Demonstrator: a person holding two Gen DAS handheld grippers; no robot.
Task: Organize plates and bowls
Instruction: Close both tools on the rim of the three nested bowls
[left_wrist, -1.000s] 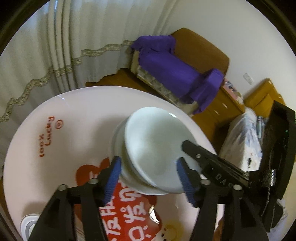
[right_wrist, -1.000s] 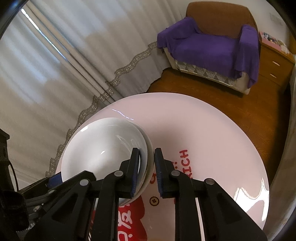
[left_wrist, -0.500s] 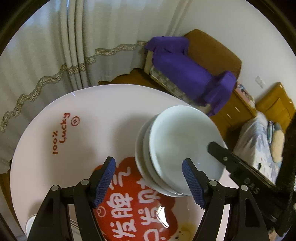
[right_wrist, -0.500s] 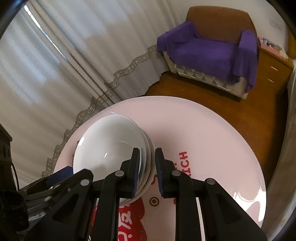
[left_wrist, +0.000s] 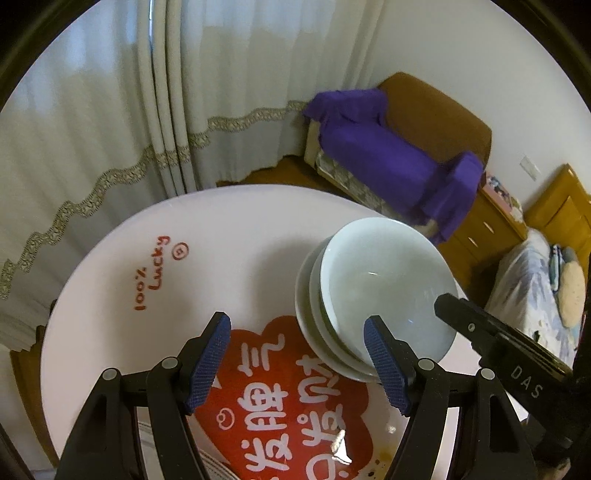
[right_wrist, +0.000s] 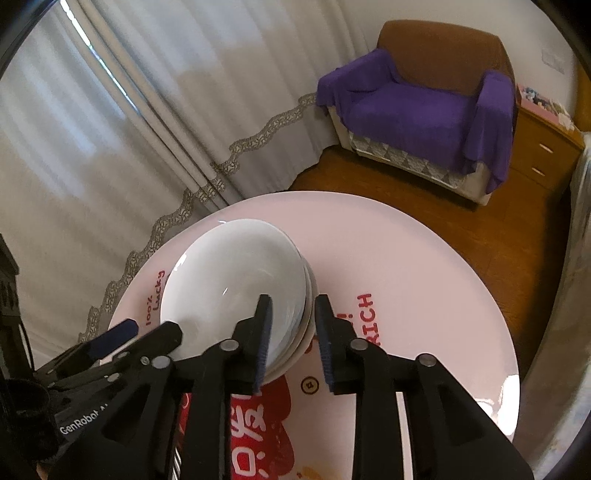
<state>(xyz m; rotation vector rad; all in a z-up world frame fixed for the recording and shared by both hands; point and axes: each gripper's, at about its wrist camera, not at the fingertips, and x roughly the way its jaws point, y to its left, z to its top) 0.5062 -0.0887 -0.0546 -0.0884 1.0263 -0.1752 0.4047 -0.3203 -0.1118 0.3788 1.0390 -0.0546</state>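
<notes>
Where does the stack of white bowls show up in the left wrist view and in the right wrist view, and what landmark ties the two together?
Left wrist: stack of white bowls sits right of centre, beyond the open left gripper.
Right wrist: stack sits left of centre, its near rim between the right gripper fingers.
Shared landmark: purple-draped armchair, upper right in both.

Count-wise: three white bowls (left_wrist: 384, 288) nested in one stack, going by the rims, sitting right of centre in the left wrist view. Two hand-held grippers, left hand-held gripper (left_wrist: 295, 363) and right hand-held gripper (right_wrist: 291, 338). One round bench (left_wrist: 221, 236). One armchair (right_wrist: 436, 110), upper right.
</notes>
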